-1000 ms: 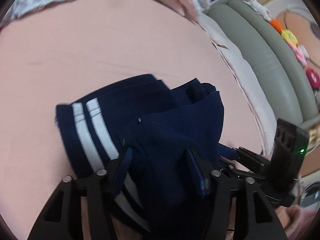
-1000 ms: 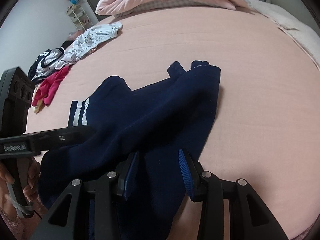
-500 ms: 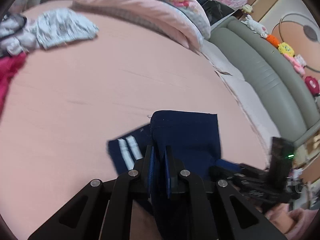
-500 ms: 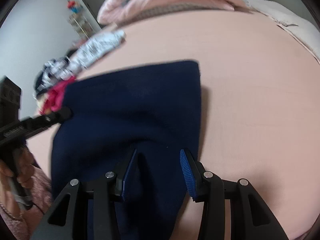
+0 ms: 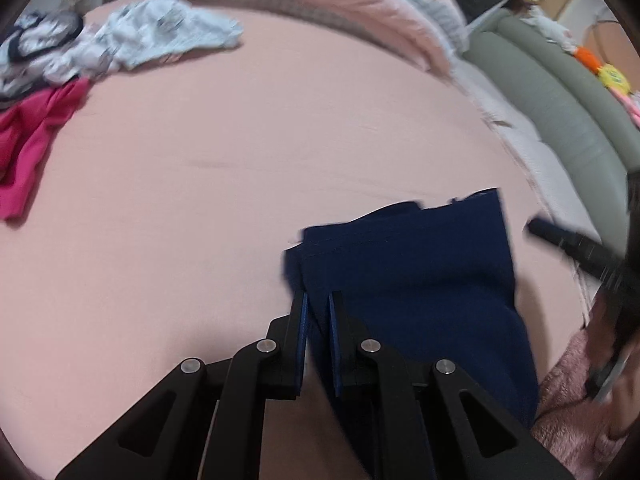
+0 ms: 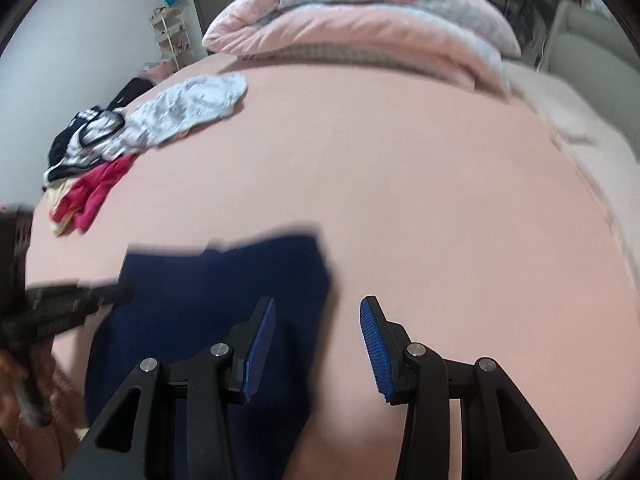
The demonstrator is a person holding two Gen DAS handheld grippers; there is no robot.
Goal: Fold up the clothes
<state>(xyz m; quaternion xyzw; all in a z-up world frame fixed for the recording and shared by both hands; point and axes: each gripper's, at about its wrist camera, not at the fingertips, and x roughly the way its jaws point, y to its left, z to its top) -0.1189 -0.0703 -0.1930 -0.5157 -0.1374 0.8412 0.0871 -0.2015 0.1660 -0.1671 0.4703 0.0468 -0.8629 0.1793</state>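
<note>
1. The navy garment [image 5: 420, 276] lies folded over on the near part of the pink bedsheet [image 5: 240, 168], close to the bed's near edge; its far corner ends in a straight hem. No stripes show in either view, so the trimmed part is presumably tucked underneath.
2. The left gripper [image 5: 318, 312] has its jaws drawn narrow with a pleat of the navy cloth standing between the blue pads at the garment's left edge; the log has them starting to part, and the pads seem to touch the cloth.
3. The right gripper [image 6: 318, 344] stands half open over the garment's right edge with nothing clamped: the left pad sits above the cloth and the right pad above bare sheet.
4. Judged from this, a fold has just been laid and the hands are at the release stage.
5. The next move likely calls for the left gripper to let the pleat go without dragging the layer back, then for smoothing or a further fold, with edges kept square.
6. Farther off on the left lie a pink garment [image 6: 94, 192], a white patterned garment [image 6: 192, 104] and a black-and-white one [image 6: 84, 136], unfolded.
7. A rolled quilt [image 6: 360, 24] lies at the far end, and a grey-green headboard [image 5: 560, 112] runs along the right.
</note>
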